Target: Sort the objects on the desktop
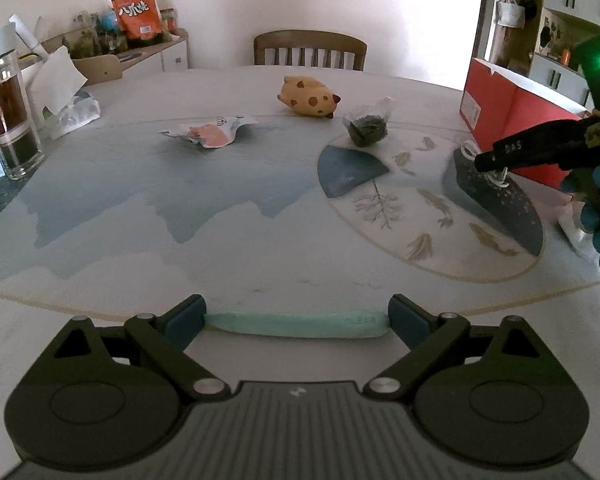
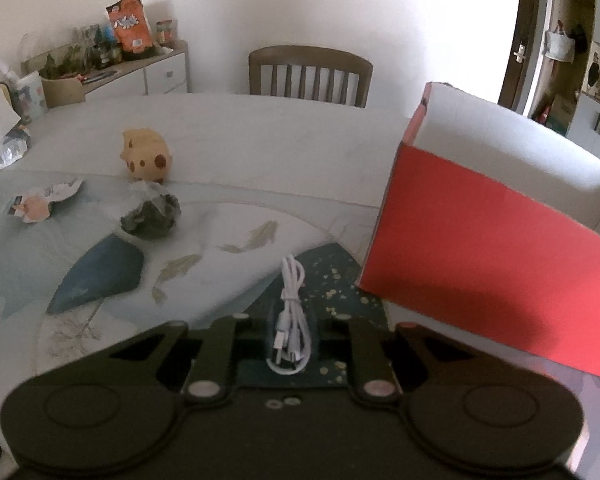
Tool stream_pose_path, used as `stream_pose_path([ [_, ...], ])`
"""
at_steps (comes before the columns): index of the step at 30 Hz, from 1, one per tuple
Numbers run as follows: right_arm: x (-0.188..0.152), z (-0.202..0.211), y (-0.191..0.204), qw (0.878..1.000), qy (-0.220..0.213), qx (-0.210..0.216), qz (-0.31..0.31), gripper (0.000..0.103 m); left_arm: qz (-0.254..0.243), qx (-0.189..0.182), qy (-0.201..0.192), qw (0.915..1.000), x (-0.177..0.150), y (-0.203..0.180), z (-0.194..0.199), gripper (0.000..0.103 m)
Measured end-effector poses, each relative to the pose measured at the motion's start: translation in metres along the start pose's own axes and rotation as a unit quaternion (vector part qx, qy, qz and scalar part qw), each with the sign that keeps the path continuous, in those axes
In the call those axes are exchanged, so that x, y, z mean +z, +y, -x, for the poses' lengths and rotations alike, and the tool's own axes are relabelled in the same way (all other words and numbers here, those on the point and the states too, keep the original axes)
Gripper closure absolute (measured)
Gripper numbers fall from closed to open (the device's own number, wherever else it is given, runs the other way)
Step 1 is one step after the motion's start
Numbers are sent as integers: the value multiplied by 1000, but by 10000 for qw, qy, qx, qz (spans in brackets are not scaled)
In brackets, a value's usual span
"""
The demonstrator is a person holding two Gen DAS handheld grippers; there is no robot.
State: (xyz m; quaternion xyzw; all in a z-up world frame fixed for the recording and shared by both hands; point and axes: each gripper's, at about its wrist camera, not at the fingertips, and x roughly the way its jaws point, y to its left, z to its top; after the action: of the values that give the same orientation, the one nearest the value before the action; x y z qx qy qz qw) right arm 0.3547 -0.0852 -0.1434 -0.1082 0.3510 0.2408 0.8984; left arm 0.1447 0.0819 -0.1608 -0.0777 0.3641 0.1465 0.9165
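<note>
right gripper (image 2: pixel 290 336) is pinching a white cable (image 2: pixel 290 300), needing a lift into the red box (image 2: pixel 480 256) at two o'clock, while left gripper (image 1: pixel 296 322) is clamping a mint strip (image 1: pixel 296 323).

"CLEAN" on the mint strip (image 1: pixel 296 325); "DAS" on the right tool (image 1: pixel 485 162)
</note>
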Motion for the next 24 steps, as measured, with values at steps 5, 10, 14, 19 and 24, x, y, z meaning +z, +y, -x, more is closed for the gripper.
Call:
stream_pose_path([
  [5,3,10,0,10000,-49,76,-24,87,-20,-42,11,10000,4,-1,-1,5],
  [10,5,21,0,9998,-81,149,-79,87,-58,-112,-38,9999,11,-4,2,5],
  [14,8,33,2,9997,-175,159,-7,87,-158,-199,-132,9996,22,-10,6,5],
  [19,13,49,-3,9995,-272,167,-38,87,-299,-356,-276,9985,40,-22,13,5],
  [24,17,64,-14,9992,-328,124,-215,87,-488,-574,-390,9964,61,-40,19,5],
])
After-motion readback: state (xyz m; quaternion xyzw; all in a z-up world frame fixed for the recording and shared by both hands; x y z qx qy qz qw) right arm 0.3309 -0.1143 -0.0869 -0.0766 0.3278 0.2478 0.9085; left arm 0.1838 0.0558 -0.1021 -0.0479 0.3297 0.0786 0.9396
